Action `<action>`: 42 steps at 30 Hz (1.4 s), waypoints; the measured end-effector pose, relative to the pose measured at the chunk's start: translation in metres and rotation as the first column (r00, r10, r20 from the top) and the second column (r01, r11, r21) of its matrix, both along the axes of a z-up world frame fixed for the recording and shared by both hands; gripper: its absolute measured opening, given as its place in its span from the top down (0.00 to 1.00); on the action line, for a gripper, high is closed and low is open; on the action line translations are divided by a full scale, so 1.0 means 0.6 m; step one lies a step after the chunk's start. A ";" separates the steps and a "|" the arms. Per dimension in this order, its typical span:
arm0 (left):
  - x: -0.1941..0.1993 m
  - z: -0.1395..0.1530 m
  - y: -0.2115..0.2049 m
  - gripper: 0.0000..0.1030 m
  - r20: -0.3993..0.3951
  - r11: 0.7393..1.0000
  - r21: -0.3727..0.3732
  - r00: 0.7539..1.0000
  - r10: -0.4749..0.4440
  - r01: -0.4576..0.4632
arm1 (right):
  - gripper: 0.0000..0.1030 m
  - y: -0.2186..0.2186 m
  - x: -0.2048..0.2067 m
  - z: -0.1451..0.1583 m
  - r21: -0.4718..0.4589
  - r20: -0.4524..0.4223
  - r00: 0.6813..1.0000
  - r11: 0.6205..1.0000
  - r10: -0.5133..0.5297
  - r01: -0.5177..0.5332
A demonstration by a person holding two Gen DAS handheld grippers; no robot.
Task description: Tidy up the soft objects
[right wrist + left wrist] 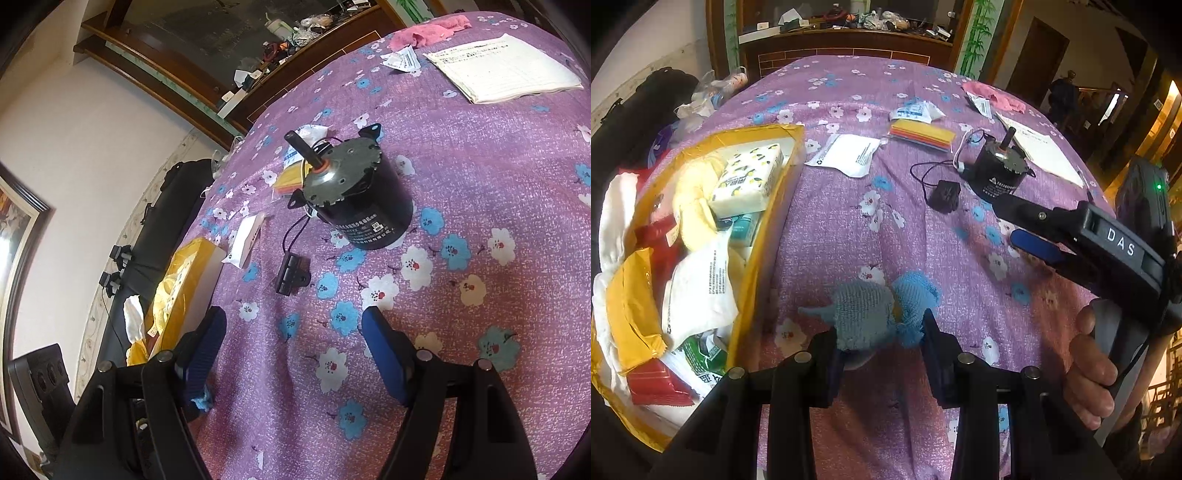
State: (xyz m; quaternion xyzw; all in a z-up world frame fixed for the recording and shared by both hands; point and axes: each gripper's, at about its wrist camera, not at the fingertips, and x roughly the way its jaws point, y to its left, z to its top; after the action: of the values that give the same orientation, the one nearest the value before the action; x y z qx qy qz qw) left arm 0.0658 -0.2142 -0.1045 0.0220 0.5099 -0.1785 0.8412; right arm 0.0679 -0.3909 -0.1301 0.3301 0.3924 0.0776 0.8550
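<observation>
Cloth (882, 314), blue and bunched, sits pinched between the closed-in fingers of the left gripper (882, 343), held just over the purple flowered bedspread (849, 229). Beside it on the left stands the yellow box (768, 229), already crowded with soft packets: a white pouch (701, 291), a lemon-print tissue pack (750, 177), red and orange wrappers. To the right a hand (1089, 369) grips the handle of the right gripper (295, 354), whose blue-padded jaws stand wide apart with nothing between them, only bedspread below. Further out lie a black motor (362, 199) with its shaft tilted upward, its wired black plug (291, 273) just beside it, and a flat white packet (846, 153). Beyond these rest a stack of coloured sheets (923, 134), a printed paper (506, 70), and at the far edge a pink cloth (428, 31)
</observation>
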 end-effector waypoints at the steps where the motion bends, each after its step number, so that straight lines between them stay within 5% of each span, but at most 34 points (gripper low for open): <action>1: 0.000 -0.001 -0.001 0.62 -0.002 1.000 0.000 1.000 -0.002 0.002 | 0.27 0.000 0.000 0.000 0.000 0.000 1.000 1.000 0.000 0.000; 42: 0.004 -0.033 0.000 0.62 -0.055 1.000 -0.006 0.999 0.000 0.000 | 0.27 0.003 0.000 0.002 0.007 -0.001 1.000 1.000 0.005 -0.005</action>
State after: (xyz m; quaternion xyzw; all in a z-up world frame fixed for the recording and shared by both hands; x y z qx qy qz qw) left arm 0.0681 -0.2142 -0.1242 0.0147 0.5322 -0.1806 0.8270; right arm 0.0679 -0.3893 -0.1287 0.3321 0.3932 0.0808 0.8536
